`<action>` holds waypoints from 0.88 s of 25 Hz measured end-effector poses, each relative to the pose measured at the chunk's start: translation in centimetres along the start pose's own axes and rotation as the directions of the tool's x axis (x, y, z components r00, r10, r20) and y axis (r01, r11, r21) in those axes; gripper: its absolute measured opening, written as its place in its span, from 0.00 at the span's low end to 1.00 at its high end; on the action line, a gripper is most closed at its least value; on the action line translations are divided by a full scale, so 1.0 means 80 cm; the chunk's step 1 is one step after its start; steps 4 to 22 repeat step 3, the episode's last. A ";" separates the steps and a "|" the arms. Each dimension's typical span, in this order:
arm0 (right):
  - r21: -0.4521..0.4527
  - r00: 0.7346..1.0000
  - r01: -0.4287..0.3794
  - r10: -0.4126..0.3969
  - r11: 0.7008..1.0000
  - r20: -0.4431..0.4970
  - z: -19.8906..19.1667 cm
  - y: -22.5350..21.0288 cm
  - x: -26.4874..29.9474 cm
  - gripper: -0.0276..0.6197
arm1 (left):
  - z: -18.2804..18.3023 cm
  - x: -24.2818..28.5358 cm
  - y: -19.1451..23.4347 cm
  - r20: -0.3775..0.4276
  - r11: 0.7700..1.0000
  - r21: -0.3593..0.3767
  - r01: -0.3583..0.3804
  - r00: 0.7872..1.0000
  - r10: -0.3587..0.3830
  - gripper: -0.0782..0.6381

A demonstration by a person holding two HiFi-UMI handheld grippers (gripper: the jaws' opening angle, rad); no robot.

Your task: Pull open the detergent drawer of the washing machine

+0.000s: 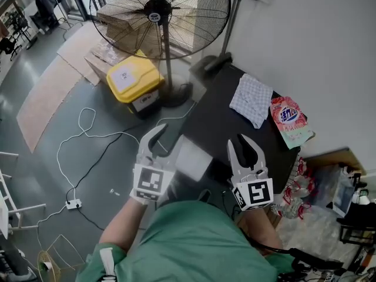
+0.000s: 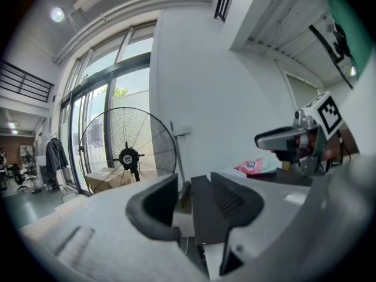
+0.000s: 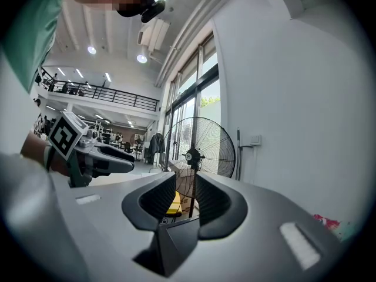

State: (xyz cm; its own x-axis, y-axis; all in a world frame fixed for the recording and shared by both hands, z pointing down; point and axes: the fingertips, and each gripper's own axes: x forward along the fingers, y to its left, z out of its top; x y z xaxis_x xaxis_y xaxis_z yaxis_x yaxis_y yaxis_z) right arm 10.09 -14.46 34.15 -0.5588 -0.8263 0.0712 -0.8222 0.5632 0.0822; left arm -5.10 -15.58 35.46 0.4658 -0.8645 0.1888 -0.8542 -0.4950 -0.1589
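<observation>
Item: detergent drawer (image 1: 191,157), a pale block jutting from the near left corner of the dark-topped washing machine (image 1: 223,119), between your two tools. Your left gripper (image 1: 160,138): jaws half apart, a dark panel edge standing between them, against one pad with a gap at the other. Your right gripper (image 1: 245,148): jaws apart, nothing between them, just beside the drawer. On the machine's top: checked cloth (image 1: 251,100), pink bag (image 1: 289,119).

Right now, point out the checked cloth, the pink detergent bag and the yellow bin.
checked cloth (image 1: 251,100): head view, middle of the fabric.
pink detergent bag (image 1: 289,121): head view, its printed front.
yellow bin (image 1: 144,74): head view, its lid.
</observation>
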 end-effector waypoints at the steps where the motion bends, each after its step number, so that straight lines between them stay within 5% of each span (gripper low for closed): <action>1: 0.000 1.000 0.001 -0.001 1.000 0.000 0.000 0.001 0.001 0.20 | 0.000 0.000 0.001 0.000 1.000 0.000 0.001 1.000 -0.001 0.35; 22: 0.000 1.000 0.003 -0.003 1.000 -0.001 0.002 0.002 0.003 0.20 | 0.000 0.000 0.004 0.001 1.000 -0.001 0.004 1.000 -0.004 0.35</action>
